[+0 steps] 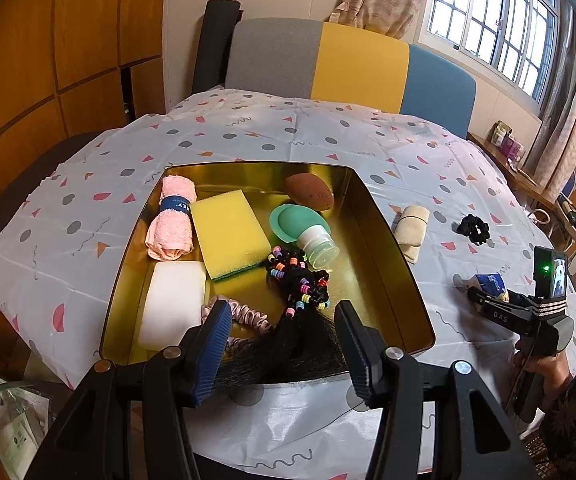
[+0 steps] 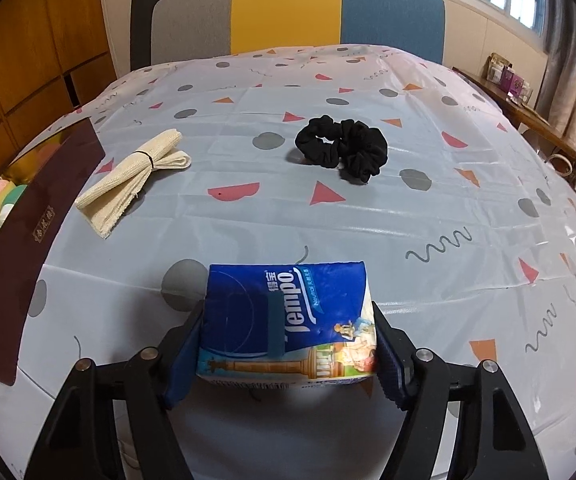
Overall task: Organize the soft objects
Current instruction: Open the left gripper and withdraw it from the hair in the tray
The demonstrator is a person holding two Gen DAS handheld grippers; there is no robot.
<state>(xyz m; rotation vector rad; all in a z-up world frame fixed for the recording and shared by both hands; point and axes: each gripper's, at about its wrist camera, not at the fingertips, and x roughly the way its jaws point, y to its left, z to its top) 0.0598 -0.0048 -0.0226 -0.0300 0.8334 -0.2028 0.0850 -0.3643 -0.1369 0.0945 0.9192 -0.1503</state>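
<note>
A blue Tempo tissue pack (image 2: 288,312) sits between the fingers of my right gripper (image 2: 288,320), both pads against its sides, just above the tablecloth. In the left wrist view that right gripper (image 1: 484,294) and the tissue pack (image 1: 492,282) are right of the gold tin (image 1: 388,240). My left gripper (image 1: 283,320) stands open over the tin's near edge, with a black hair piece (image 1: 300,352) lying loose between and below its fingers. A rolled cream cloth (image 2: 135,176) and a black scrunchie (image 2: 344,148) lie on the table beyond the pack.
The tin holds a pink towel (image 1: 169,220), a yellow sponge (image 1: 227,232), a white sponge (image 1: 175,304), a brown puff (image 1: 310,192), a green bottle (image 1: 304,232), beaded hair ties (image 1: 296,276) and a pink scrunchie (image 1: 247,314). Its dark red outer wall (image 2: 35,232) stands left of the pack. A chair (image 1: 352,64) faces the far edge.
</note>
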